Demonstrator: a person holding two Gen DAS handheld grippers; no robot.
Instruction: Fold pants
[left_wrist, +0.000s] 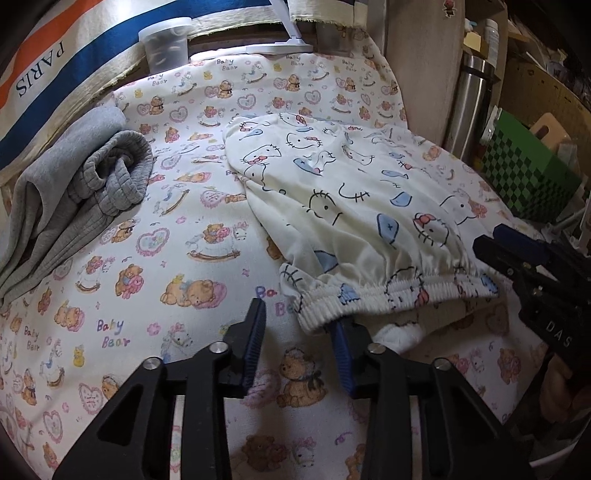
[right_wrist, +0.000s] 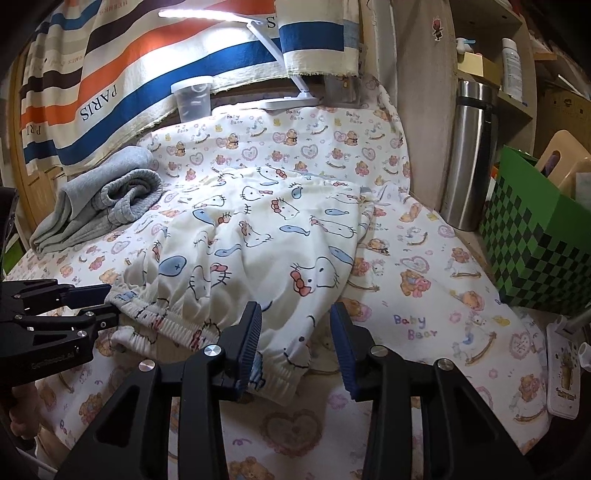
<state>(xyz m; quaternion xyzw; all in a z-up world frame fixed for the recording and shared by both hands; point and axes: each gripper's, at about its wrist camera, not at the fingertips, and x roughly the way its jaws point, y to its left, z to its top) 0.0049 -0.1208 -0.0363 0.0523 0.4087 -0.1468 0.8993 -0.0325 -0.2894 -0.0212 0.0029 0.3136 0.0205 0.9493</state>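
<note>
Standing rearmost, clear lidded tub (right_wrist: 192, 99); contents indistinct.

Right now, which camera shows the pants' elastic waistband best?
The left wrist view: the waistband runs across the frame almost unobstructed, one end over the left gripper's finger. In the right wrist view, the waistband is partly hidden behind the right gripper's finger.

1. Left wrist view: low over the bear-print cloth (left_wrist: 177, 236), facing along its own fingers toward the striped hanging (left_wrist: 55, 74) at the back. Close range.
2. Right wrist view: same low, forward-facing stance, sited further right; steel flask (right_wrist: 469, 155) and green checked box (right_wrist: 535, 243) near.
3. Shared: white cat-print pants (left_wrist: 351, 206) (right_wrist: 258, 236), grey garment (left_wrist: 85, 184) (right_wrist: 103, 192), clear tub (left_wrist: 166, 40) (right_wrist: 194, 98).
4. Each view catches the other gripper at its edge.
</note>
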